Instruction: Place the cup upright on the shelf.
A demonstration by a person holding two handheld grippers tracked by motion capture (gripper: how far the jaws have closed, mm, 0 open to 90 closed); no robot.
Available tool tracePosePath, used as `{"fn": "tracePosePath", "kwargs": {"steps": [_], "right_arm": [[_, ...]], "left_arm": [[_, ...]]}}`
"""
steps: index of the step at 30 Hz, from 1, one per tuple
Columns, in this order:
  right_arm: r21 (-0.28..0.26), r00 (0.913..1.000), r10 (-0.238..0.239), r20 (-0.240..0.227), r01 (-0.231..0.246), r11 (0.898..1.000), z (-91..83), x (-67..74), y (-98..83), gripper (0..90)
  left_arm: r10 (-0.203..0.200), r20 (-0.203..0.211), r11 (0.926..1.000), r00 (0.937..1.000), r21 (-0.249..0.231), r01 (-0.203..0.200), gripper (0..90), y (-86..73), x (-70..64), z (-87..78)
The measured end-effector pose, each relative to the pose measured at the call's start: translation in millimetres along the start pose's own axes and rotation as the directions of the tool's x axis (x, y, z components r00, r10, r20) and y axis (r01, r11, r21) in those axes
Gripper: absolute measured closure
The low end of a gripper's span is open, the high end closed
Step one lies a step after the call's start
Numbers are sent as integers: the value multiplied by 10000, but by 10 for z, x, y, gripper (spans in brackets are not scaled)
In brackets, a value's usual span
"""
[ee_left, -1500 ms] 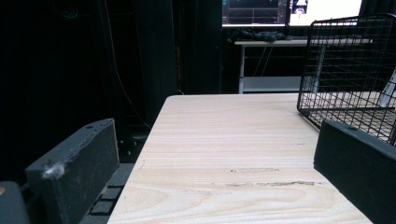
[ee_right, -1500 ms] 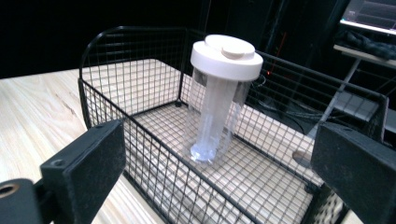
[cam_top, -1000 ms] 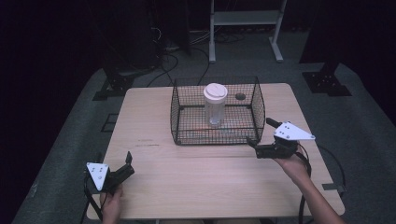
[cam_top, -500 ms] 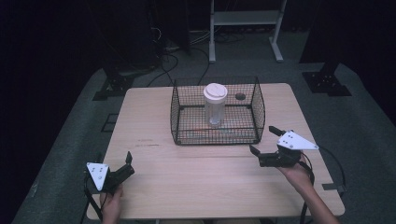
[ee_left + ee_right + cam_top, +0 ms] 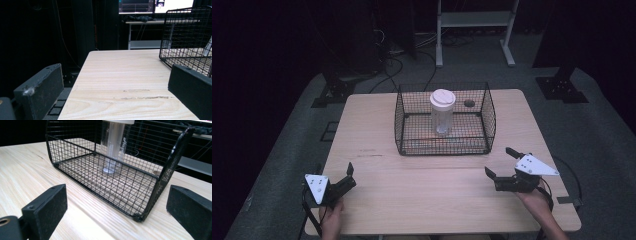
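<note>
1. The right gripper (image 5: 501,164) hovered low over the table (image 5: 452,200) with its jaws spread wide and nothing between them.
2. The wire basket (image 5: 445,148) lay ahead of that gripper and a little to its left, near but not touching; in the right gripper view its closest corner (image 5: 140,216) sat just beyond the jaw tips.
3. The clear jar (image 5: 442,112) with the white lid stood upright inside the basket, beyond its near wall, its long axis vertical.
4. The left gripper (image 5: 348,177) rested at the near left part of the table, jaws likewise parted and empty, with the basket well apart, ahead and to its right (image 5: 186,37).
5. The right gripper was judged the nearer one; any reach for the jar would have to go over the basket's rim from above, since mesh blocked a level approach.
</note>
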State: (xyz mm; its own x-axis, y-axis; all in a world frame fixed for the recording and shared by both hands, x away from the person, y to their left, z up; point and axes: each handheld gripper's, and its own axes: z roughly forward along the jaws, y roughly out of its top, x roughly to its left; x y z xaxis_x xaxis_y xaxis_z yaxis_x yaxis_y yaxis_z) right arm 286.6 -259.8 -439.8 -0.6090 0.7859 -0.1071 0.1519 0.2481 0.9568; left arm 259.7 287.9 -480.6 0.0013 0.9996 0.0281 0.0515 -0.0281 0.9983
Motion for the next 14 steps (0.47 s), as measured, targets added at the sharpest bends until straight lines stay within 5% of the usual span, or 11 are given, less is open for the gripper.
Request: {"fn": "tracePosePath", "kwargs": {"steps": [10,14], "right_arm": [[166,9992,87,386,-94,9998,-126,44,-174,28],[127,9967,216,784,-226,9997,-253,166,-255,27]], "left_arm": [[5,-10,10000,10000,-9,-5,0,-1,-2,0],[23,-37,10000,10000,19,-23,0,-1,-5,7]]}}
